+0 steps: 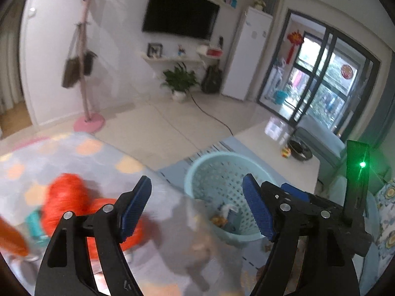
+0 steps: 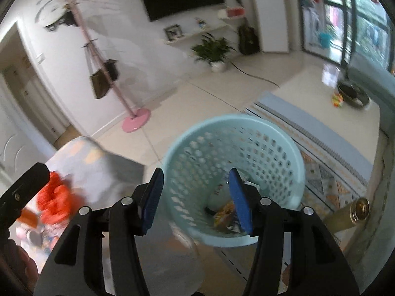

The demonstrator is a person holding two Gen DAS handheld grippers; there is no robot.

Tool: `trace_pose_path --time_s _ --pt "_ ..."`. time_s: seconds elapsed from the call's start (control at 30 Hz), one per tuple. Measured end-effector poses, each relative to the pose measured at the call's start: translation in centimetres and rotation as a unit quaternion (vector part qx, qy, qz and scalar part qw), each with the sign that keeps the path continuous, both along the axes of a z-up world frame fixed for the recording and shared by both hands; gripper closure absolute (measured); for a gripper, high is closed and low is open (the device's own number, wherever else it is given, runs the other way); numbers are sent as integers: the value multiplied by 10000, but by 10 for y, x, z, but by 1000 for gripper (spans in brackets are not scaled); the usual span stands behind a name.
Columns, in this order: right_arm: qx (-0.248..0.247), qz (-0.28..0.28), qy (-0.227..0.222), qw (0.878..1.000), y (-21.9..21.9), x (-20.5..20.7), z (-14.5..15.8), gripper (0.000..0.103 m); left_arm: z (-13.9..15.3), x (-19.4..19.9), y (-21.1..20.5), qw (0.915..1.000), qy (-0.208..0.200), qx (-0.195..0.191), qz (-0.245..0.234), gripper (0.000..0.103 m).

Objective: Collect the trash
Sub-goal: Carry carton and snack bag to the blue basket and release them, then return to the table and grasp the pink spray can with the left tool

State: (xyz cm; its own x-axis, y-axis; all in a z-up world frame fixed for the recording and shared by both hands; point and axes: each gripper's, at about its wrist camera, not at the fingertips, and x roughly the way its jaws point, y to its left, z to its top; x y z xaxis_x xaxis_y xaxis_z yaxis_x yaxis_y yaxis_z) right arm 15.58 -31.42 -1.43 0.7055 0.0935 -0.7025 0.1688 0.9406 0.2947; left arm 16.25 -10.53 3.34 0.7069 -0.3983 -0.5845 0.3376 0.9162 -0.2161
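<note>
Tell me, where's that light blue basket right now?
The basket stands on the patterned rug, straight ahead of the right claw in its view. In the left view it sits right of centre, beside the covered table.

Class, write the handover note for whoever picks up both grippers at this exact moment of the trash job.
Left gripper: open, empty, over the table edge beside the basket.
Right gripper: open, empty, above the basket.
Done: some wrappers already lie in the basket bottom.
Left: an orange bag and other blurred bits sit on the table at the left; a bottle lies on the mat right of the basket. Whether each is trash is unclear; check, then collect.
</note>
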Motion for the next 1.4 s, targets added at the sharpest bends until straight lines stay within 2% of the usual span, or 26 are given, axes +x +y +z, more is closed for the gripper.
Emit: trace_pose_path --time_s 0.1,0.2,0.33,0.5,0.6,0.67,0.7,0.77,0.87,0.97,1.07,1.13,1.3,1.4 --pt "-141 378 -285 9988 30 -12 26 52 22 -25 29 9987 -325 158 355 29" --pt "-218 774 -500 9955 61 -23 44 52 38 -40 57 9964 -472 256 663 29" --pt "-263 1372 -712 9876 107 -36 61 52 49 -56 102 9920 -487 332 1119 29" --pt "-306 2257 -799 9704 170 -46 64 52 46 -76 172 9800 -308 421 1921 29" --pt "-316 2743 -691 9586 207 -48 56 51 35 -84 220 9677 5 339 2496 29" --pt "-306 3024 -561 9510 229 -45 47 45 24 -88 253 9543 295 225 2964 28" --pt "-311 3132 -495 9479 238 -44 42 44 17 -88 266 9475 423 166 3164 24" --pt "-368 3317 -367 9420 255 -40 29 44 1 -89 295 9274 765 -60 3662 20" --pt "-474 3408 -237 9386 269 -34 12 44 -17 -82 320 9111 1153 -511 3925 19" --pt "-536 3474 -186 9360 275 -32 3 44 -33 -74 331 8994 1444 -893 4028 19" --pt "-579 3502 -135 9348 275 -27 -3 40 -47 -68 328 8881 1572 -1061 4186 19" --pt "-588 3534 -121 9335 276 -25 -6 32 -51 -69 322 8838 1563 -994 4296 19" --pt "-588 3718 15 9264 279 -20 -12 28 -60 -57 320 8713 1694 -794 4537 19" --pt "-751 3814 9 9213 282 -24 -14 28 -67 -49 323 8688 1774 -784 4556 18"
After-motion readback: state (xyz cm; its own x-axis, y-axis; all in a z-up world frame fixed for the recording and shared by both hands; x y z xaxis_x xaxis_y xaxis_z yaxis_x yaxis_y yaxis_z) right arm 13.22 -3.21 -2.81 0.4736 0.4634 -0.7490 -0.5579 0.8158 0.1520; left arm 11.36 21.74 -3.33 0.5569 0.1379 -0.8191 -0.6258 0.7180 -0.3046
